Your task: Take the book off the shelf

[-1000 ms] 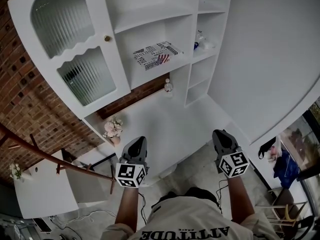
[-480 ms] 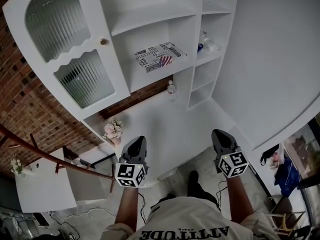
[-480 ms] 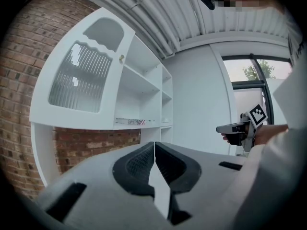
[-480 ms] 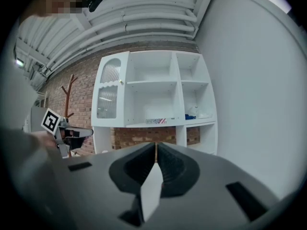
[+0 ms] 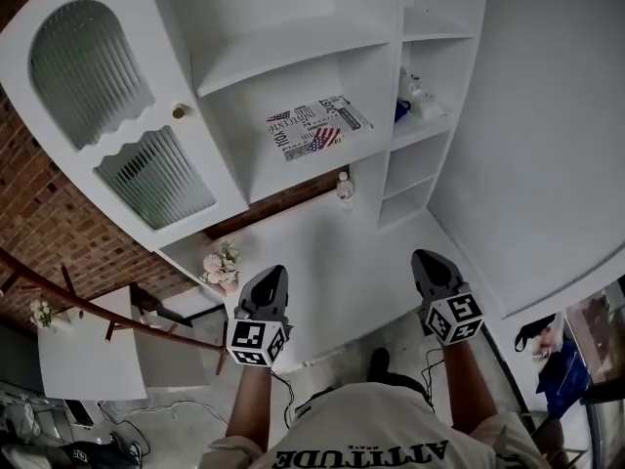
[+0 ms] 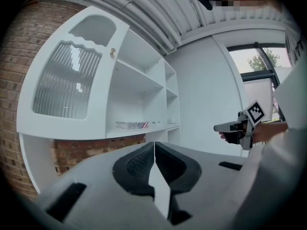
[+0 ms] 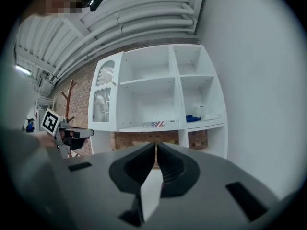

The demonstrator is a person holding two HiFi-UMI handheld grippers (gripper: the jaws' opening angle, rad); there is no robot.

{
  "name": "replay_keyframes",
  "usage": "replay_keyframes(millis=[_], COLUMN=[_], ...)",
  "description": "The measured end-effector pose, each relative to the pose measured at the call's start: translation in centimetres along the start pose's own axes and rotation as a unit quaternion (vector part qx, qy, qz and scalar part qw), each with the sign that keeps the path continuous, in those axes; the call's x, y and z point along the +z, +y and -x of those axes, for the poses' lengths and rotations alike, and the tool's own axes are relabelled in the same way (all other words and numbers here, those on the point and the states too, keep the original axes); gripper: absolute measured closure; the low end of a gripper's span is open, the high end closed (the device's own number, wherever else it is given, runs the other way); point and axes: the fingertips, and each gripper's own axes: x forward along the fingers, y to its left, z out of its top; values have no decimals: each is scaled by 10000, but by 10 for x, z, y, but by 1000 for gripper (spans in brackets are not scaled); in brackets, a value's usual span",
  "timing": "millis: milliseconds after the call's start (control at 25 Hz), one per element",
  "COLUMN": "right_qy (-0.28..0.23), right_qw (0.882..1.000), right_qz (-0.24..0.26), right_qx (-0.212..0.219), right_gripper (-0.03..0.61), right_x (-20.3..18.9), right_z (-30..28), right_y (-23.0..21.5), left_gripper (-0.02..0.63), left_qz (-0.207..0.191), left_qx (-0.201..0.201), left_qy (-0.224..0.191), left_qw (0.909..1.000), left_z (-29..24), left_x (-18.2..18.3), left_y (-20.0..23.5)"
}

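White shelving (image 5: 293, 57) against a brick wall (image 5: 59, 233) was seen in the head view. The book (image 5: 317, 125) was laid flat on the middle shelf, right of a ribbed-glass cabinet door (image 5: 117, 135). Both forearms were stretched forward side by side. The left gripper (image 5: 273, 274) and right gripper (image 5: 423, 260) were held level, aimed at the shelving and well apart from the book. Compared with a second earlier, the shelving was shown larger and the book lower in the picture, while the grippers' pose was unchanged.

From the left gripper view, its jaws were found pressed together with nothing between them. The book was seen beyond them on its shelf, and the right gripper was visible towards the right edge.

From the right gripper view, its jaws were likewise closed on nothing. The book was seen straight ahead above the jaw tips, a blue object (image 7: 193, 118) was seen in the compartment to its right, and the left gripper was seen at the left.
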Motion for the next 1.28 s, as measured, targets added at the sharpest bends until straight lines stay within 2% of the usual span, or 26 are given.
replay_keyframes(millis=[400,520,880,1120,1280], right_qy=[72,99,236,301,298], right_qw=[9988,9982,9939,9917,9923], right_qz=[114,138,218,139,82], right_qx=[473,583,1055,1243,1203], right_gripper=[546,546,546,546,545], right_x=[9,10,4,-3,-6], right_z=[-32,-41,-65,-76,-77], right_y=[-44,-61,-94,-97,-98], left_gripper=[586,586,586,586,586], left_qz=[-354,-643,-1722,-2198,-2479], left_qx=[333,340,49,230,184], left_qy=[157,322,861,814,832], left_qw=[9987,9968,9813,9719,9650], left_z=[-49,-68,-126,-155,-173], left_x=[18,21,35,68,83], left_y=[-18,-24,-45,-35,-29])
